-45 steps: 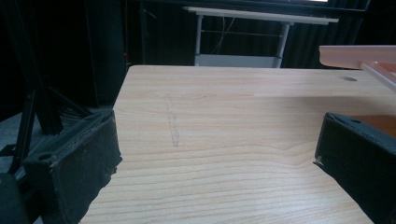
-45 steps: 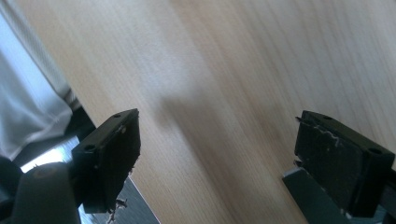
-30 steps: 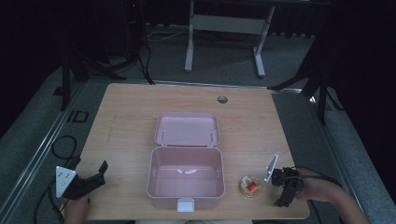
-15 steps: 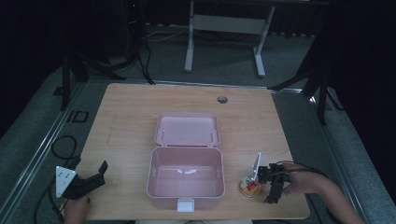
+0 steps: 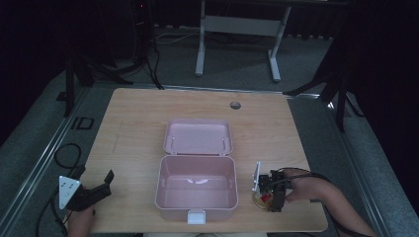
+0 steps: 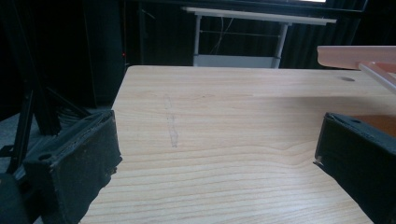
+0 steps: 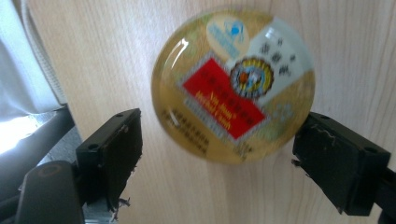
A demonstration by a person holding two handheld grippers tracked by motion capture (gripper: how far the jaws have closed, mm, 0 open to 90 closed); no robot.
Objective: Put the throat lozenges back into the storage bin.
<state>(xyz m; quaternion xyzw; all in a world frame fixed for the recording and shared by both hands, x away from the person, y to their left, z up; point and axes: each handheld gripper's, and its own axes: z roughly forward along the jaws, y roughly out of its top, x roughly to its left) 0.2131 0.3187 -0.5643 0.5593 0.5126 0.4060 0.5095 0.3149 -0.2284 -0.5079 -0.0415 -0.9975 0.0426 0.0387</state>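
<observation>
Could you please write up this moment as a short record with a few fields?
surface: light wooden table
container: pink plastic box, hinged lid open
item: round golden tin with a red label, on the table to the right of the box
left gripper: open, near the table's left front corner
right gripper: open, jaws either side of the tin, no contact visible

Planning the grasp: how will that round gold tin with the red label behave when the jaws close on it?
The round gold tin looks glossy, so it may slip between the right gripper pads. Its curved rim gives narrow contact, so it might squirt sideways. It lies flat on the wooden table, so rolling seems unlikely.
</observation>
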